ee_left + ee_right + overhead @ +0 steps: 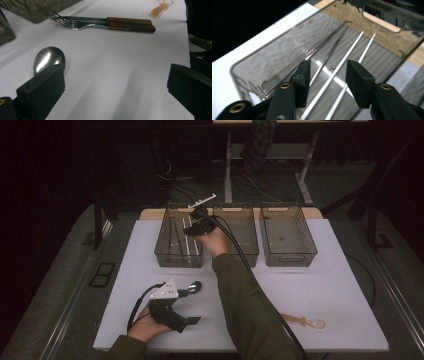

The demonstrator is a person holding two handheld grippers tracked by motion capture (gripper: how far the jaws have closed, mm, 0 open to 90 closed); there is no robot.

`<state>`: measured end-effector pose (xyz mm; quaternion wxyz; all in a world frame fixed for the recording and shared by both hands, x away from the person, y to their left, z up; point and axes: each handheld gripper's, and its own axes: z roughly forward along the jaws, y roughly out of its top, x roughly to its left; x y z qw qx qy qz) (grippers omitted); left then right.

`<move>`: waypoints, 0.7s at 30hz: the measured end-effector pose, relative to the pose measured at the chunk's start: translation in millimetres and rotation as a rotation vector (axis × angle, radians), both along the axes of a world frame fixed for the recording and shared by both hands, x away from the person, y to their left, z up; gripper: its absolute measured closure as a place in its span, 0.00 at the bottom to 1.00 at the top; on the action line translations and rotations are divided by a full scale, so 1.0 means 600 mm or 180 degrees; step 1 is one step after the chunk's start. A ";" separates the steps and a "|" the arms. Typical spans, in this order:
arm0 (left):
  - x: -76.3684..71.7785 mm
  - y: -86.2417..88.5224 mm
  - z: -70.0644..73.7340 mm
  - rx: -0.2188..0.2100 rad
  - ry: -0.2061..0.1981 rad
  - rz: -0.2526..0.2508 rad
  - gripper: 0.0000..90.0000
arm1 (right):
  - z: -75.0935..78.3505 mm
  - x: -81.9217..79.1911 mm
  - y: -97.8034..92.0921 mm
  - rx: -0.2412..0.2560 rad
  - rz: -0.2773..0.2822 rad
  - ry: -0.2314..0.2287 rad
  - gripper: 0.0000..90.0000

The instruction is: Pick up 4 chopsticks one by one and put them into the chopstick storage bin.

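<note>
Thin, shiny metal sticks [337, 72] lie flat in the see-through plastic bin [262, 62], right under the right hand-held gripper [328, 82]. Its black jaws are apart with nothing between them, and the arm reaches far forward in a green sleeve [245, 305]. The left hand-held gripper [115, 90] sits low over the white counter [120, 57], jaws wide apart. A round, smooth spoon [48, 58] lies by one jaw, maybe touching it. Beyond lie a fork [75, 24] and knife [85, 19] with brown wooden handles.

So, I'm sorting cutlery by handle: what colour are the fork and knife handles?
Dark reddish-brown, like wood, on both the fork and knife; the left gripper view shows it best.
</note>
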<state>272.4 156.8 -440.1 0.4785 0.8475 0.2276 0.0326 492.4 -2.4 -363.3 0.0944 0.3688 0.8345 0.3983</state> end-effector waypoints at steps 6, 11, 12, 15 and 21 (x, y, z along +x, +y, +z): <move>0.000 -0.001 0.000 0.0032 0.0002 -0.0008 0.00 | 0.011 -0.016 -0.029 0.0075 0.0137 -0.0017 0.51; 0.000 -0.001 0.000 0.0032 0.0002 -0.0010 0.00 | 0.013 -0.029 -0.058 0.0138 0.0201 -0.0022 0.45; 0.000 -0.001 -0.001 0.0035 0.0002 -0.0007 0.00 | 0.013 -0.032 -0.065 0.0167 0.0213 -0.0018 0.44; 0.000 -0.001 -0.001 0.0038 -0.0004 -0.0010 0.00 | 0.013 -0.042 -0.082 0.0179 0.0217 -0.0050 0.41; 0.000 -0.001 -0.001 0.0029 0.0007 0.0001 0.00 | 0.008 -0.065 -0.117 0.0160 0.0247 -0.0111 0.39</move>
